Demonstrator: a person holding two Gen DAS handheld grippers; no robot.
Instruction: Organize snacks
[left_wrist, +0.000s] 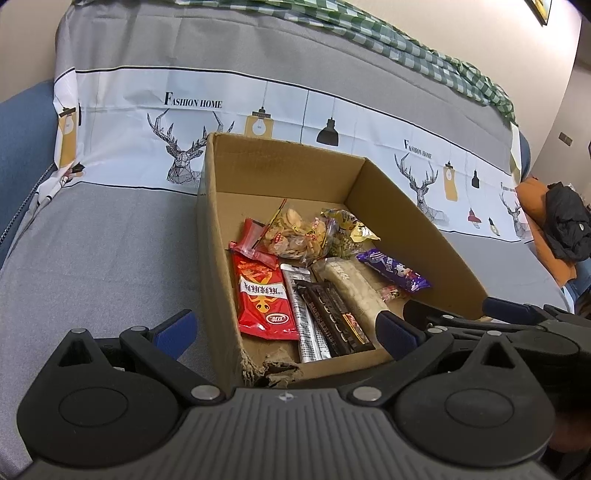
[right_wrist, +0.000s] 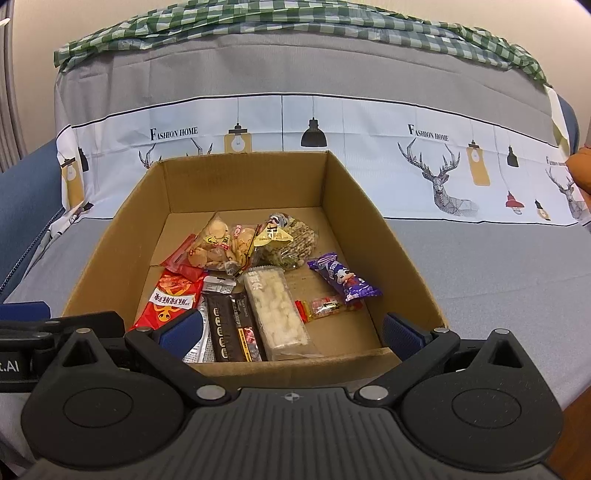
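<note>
An open cardboard box (left_wrist: 424, 236) (right_wrist: 369, 221) stands on a grey sofa cover and holds several snacks: a red packet (left_wrist: 262, 299) (right_wrist: 166, 299), a silver packet (left_wrist: 306, 325), a dark bar (left_wrist: 332, 317) (right_wrist: 231, 325), a clear pack of white puffed pieces (left_wrist: 358, 291) (right_wrist: 275, 308), a purple packet (left_wrist: 393, 275) (right_wrist: 341, 277), a bag of round crackers (left_wrist: 295, 232) (right_wrist: 221, 245) and a small red-and-yellow candy (right_wrist: 323, 306). My left gripper (left_wrist: 284, 334) is open and empty at the box's near left corner. My right gripper (right_wrist: 291, 328) is open and empty over the box's near edge.
The sofa cover (right_wrist: 480, 258) has a white band with deer and lamp prints. A green checked cloth (right_wrist: 295, 18) lies along the backrest. A black garment on an orange cushion (left_wrist: 561, 229) sits far right. The right gripper's arm (left_wrist: 517, 317) shows in the left wrist view.
</note>
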